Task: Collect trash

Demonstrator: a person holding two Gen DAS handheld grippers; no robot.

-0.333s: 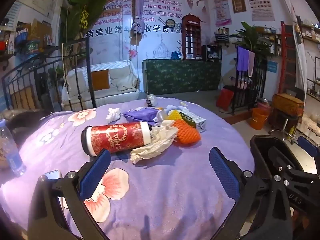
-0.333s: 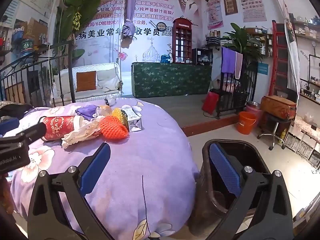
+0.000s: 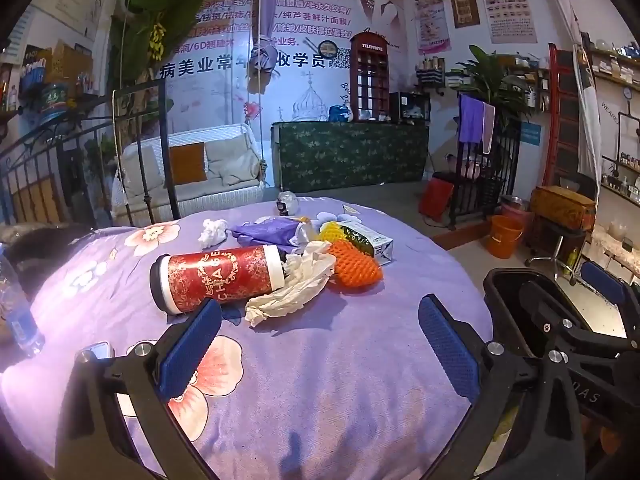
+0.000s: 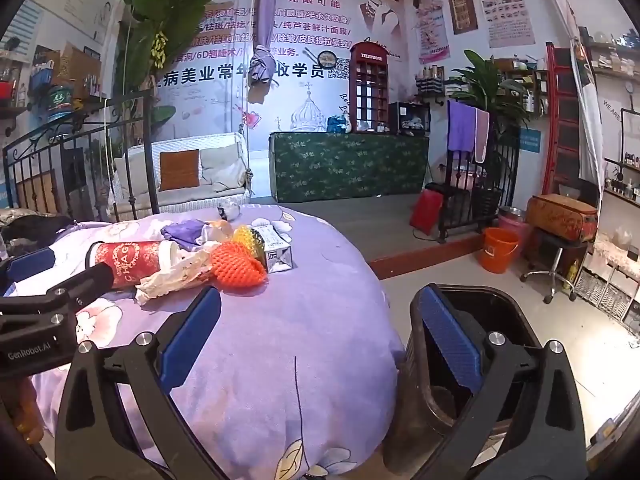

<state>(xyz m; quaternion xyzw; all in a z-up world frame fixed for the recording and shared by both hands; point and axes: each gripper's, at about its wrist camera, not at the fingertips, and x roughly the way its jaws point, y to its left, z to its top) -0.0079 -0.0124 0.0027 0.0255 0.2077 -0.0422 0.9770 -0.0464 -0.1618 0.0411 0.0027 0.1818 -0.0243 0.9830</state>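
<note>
The trash lies in one loose cluster on the bench (image 3: 320, 380), which is draped in a purple floral cloth. Taking the red cylindrical canister (image 3: 218, 276) as landmark: it lies on its side at the near-left of the cluster, its open mouth turned toward a crumpled white wrapper (image 3: 294, 284) that touches it. Just beyond the wrapper sit an orange foam fruit net (image 3: 356, 266), a yellow net (image 3: 332, 232) and a small carton (image 3: 370, 238). Behind the canister are a purple bag (image 3: 268, 230) and a white tissue ball (image 3: 212, 232); a small can (image 3: 287, 202) stands farther back, near the bench's far edge.

The black bin (image 4: 472, 320) stands on the floor to the canister's right, hard against the bench edge, evidently placed so items can be dropped in with a short carry.

The left gripper (image 3: 320, 344) is spread wide and empty, hovering just short of the canister, probably lined up for it or the wrapper. The right gripper (image 4: 316, 336) is likewise wide and empty, straddling the bench edge and bin rim.

Judgement: collection has not visibly begun.
</note>
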